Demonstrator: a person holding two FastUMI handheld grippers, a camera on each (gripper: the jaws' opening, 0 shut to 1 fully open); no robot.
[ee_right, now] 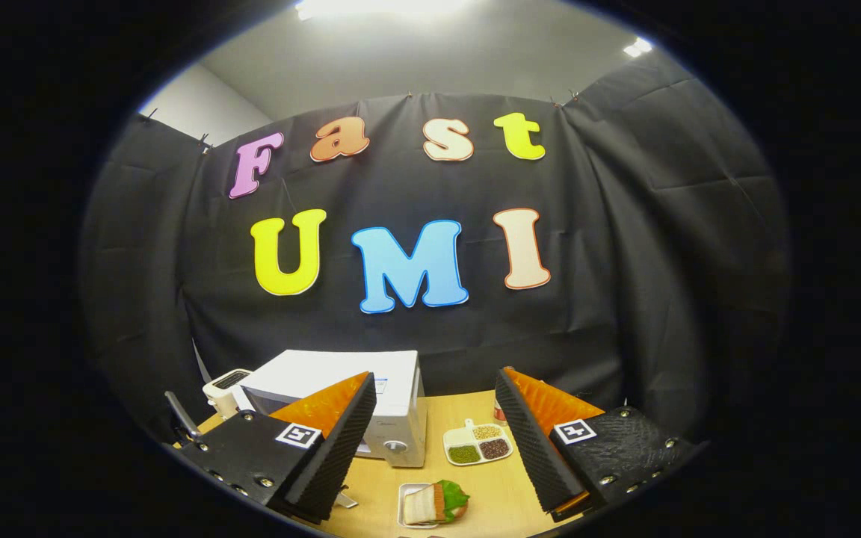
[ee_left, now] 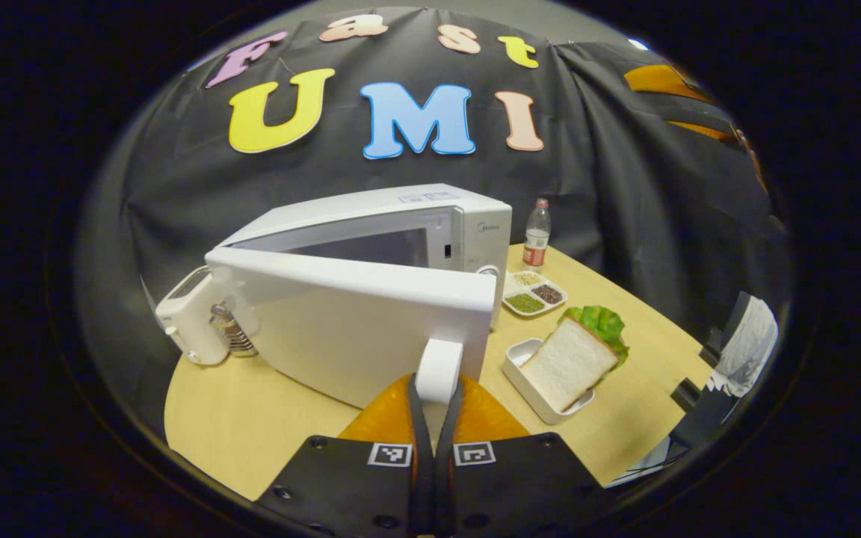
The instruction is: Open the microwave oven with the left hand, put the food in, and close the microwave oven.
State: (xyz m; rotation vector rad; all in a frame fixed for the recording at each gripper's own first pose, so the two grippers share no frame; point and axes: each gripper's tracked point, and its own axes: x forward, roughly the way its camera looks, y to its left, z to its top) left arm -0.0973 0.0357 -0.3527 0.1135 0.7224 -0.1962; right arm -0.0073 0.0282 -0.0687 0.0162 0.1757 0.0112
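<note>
The white microwave oven (ee_left: pixel 430 224) stands at the back of the wooden table, its door (ee_left: pixel 356 329) swung partly outward. My left gripper (ee_left: pixel 436 388) is shut on the door's white handle (ee_left: pixel 438 370), both fingers pressing its sides. To the right of the door, a sandwich of white bread and lettuce (ee_left: pixel 576 355) lies in a small white tray (ee_left: pixel 531 381). In the right gripper view the microwave oven (ee_right: pixel 371 396) sits below, with the sandwich (ee_right: pixel 434 502) in front of it. My right gripper (ee_right: pixel 438 441) hangs open above the table, holding nothing.
A white toaster (ee_left: pixel 191 321) stands left of the microwave. A divided dish of beans and grains (ee_left: pixel 534 293) and a plastic bottle (ee_left: pixel 537 239) sit behind the sandwich. The table's front edge (ee_left: pixel 199 456) is near. A person's sleeve (ee_left: pixel 748 344) shows at right.
</note>
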